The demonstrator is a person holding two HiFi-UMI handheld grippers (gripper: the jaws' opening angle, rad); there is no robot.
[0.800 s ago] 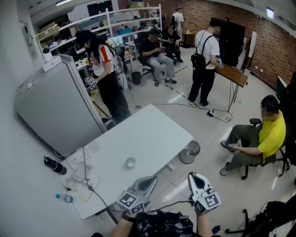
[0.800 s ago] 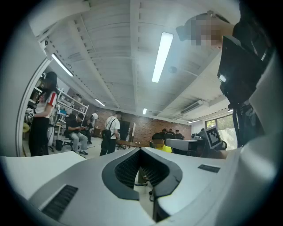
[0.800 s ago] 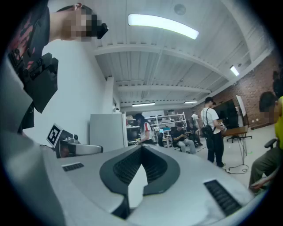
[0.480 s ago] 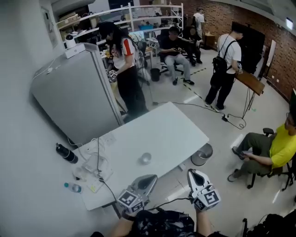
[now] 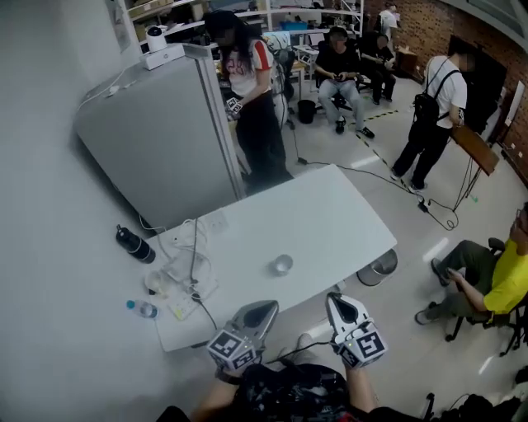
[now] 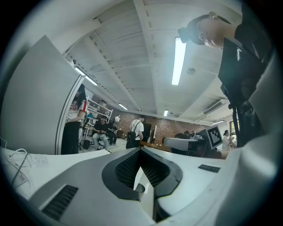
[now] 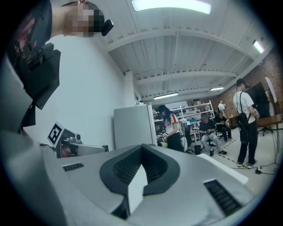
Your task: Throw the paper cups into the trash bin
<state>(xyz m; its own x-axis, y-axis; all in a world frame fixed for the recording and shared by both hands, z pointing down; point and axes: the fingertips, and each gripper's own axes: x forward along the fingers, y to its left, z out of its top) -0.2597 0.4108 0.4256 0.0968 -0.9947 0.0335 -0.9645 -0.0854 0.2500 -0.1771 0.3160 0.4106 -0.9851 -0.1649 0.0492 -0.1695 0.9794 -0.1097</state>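
The white counter (image 5: pixel 330 216) is carrying a seemingly pale grey paper cup (image 5: pixel 282 264); the trash bin (image 5: pixel 382 267) is showing silver-grey.

Cool, even light from overhead fills the room. In the head view the white table (image 5: pixel 313 231) is the brightest surface and shadows are faint and soft-edged. That view is fairly sharp in the middle, but its wide lens bows straight lines and the lower corners fall dark. In the left gripper view a tube lamp (image 6: pixel 178 61) burns out to plain white, and a black ring frames the round picture. The left gripper (image 6: pixel 140 150), so close to the lens, is soft and out of focus. The right gripper view has a glaring ceiling lamp (image 7: pixel 171 5) at its top edge. There the right gripper (image 7: pixel 142 148) is likewise blurred, while the room behind it is crisper.
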